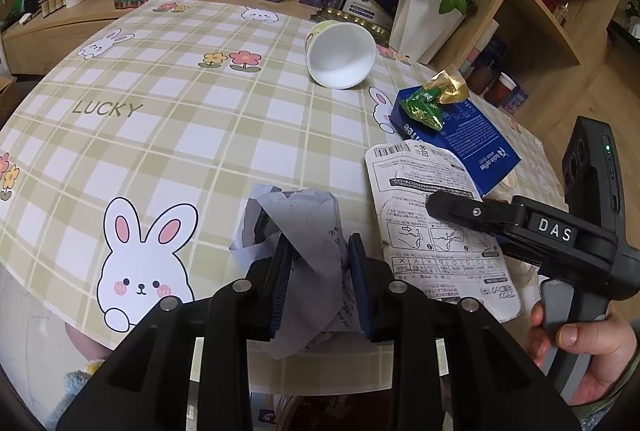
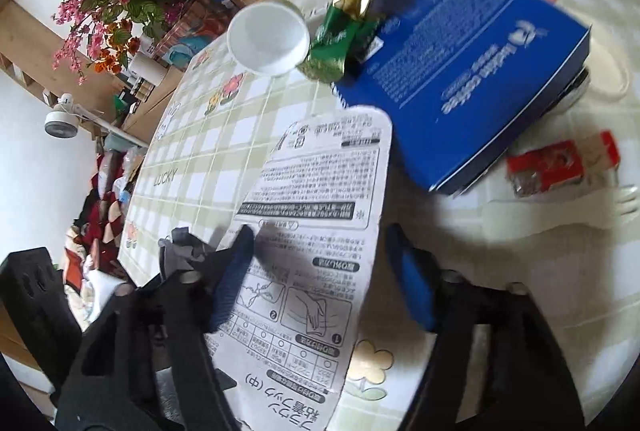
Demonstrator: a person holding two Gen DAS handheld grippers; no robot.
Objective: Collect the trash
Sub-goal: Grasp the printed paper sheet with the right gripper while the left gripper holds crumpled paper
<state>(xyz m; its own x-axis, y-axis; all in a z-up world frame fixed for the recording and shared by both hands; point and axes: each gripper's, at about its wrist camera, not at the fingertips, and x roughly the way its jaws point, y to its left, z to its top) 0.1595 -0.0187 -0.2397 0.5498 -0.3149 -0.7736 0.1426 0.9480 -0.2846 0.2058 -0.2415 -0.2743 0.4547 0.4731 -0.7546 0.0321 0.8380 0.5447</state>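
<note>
Two claws are seen over a checked counter (image 1: 168,79), and places are given from the printed card (image 1: 436,231) that lies flat on it. Just left of the card, the left claw (image 1: 318,283) is clamped on a crumpled grey paper (image 1: 304,227), its blue pads pressed to both sides and the paper bulging above them. The right claw (image 2: 320,271) is angled down over the card, gripped at its handle by a hand (image 1: 580,355) at the card's right. Its jaws are held partly apart, one finger (image 2: 234,271) above the card's face and the other beyond the card's right edge; whether the pads touch it cannot be told. Beyond the card, overlapping its far corner, a blue box (image 1: 460,135) is seen with a green and gold wrapper (image 1: 432,103) on top. Farther off, a white cup (image 1: 340,55) is tipped on its side.
</note>
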